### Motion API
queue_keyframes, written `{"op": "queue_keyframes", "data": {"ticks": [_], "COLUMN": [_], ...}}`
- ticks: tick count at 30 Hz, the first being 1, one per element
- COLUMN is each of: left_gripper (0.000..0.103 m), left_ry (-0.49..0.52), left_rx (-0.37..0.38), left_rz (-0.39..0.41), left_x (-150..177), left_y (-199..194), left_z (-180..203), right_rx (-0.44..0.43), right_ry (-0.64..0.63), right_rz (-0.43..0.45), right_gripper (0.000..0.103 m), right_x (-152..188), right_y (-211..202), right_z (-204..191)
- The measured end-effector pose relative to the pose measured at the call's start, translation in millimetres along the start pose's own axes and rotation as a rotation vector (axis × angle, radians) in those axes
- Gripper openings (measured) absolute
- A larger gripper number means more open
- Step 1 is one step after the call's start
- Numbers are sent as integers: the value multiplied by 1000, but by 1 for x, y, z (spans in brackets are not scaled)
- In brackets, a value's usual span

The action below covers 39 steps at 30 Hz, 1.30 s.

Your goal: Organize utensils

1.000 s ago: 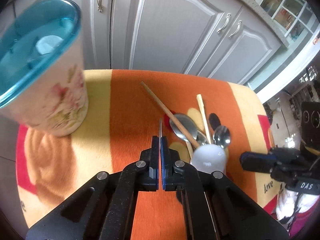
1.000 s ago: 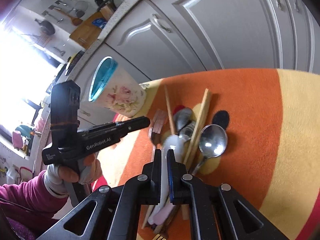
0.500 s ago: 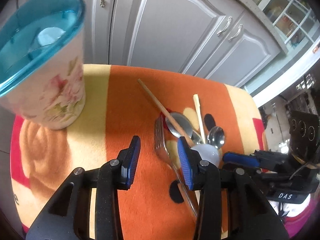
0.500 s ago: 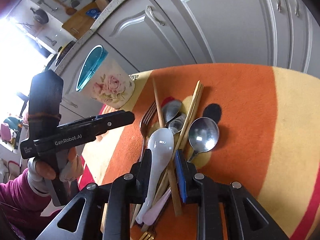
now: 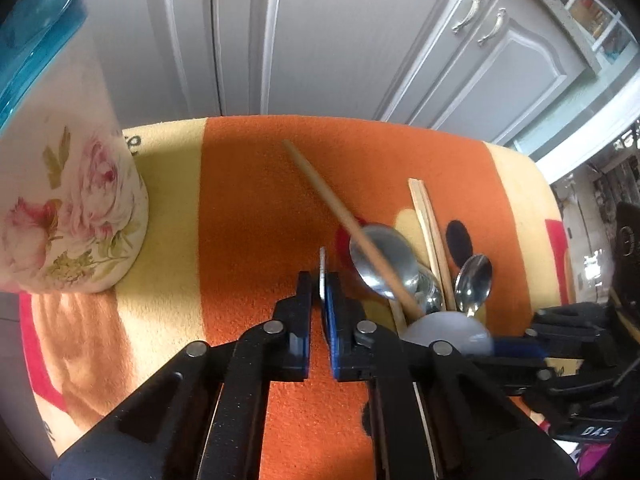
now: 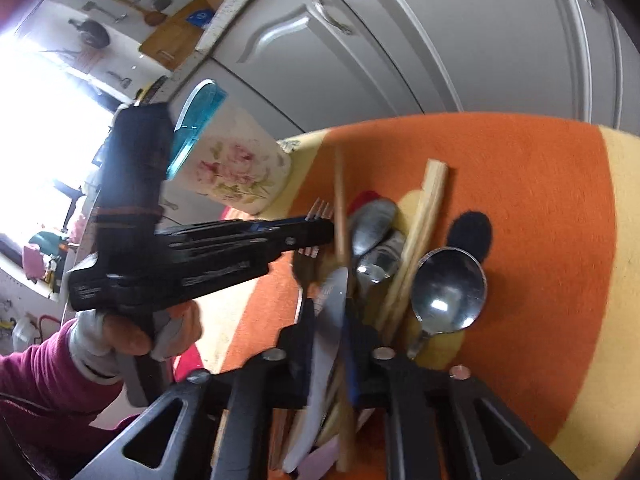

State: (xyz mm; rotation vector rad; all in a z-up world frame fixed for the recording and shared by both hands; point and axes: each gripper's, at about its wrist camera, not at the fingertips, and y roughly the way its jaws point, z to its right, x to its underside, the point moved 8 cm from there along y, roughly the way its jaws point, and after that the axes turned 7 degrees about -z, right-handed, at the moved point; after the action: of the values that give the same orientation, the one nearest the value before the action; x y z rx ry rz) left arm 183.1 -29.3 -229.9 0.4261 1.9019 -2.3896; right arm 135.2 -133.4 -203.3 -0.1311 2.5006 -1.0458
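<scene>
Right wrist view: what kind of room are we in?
Most likely a home kitchen. Grey panelled cabinet doors run under a counter edge, pans and utensils hang on the wall beside a wooden cutting board, and cutlery lies on an orange blanket.

A bare stretch of orange cloth is lying open between the floral cup on the left and the utensil heap on the right. A slanting wooden stick is crossing that heap's near side.

Orange and yellow cloth, rose-patterned cup with teal rim, silver spoon, grey cabinets
</scene>
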Motion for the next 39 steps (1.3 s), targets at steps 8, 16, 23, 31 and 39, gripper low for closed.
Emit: {"op": "queue_keyframes", "data": {"ticks": [8, 16, 23, 31, 39], "left_gripper": [1, 1, 1, 1, 1], "left_ry": [-54, -87, -158, -189, -182], "left_rx": [43, 83, 102, 121, 114], "left_rz": [58, 151, 178, 200, 201], "left_x": [19, 35, 58, 70, 65], "left_y": [-38, -100, -112, -123, -124], "left_z": [-17, -33, -40, -47, -40], "right_rx": [25, 93, 190, 298, 330], "right_ry": [-63, -84, -139, -8, 27], "right_rz": [57, 107, 5, 48, 42], "right_gripper": [3, 2, 36, 39, 34], "right_x": [5, 2, 15, 14, -10], "right_y": [-32, -49, -24, -34, -25], "right_z": [-32, -47, -49, -2, 51]}}
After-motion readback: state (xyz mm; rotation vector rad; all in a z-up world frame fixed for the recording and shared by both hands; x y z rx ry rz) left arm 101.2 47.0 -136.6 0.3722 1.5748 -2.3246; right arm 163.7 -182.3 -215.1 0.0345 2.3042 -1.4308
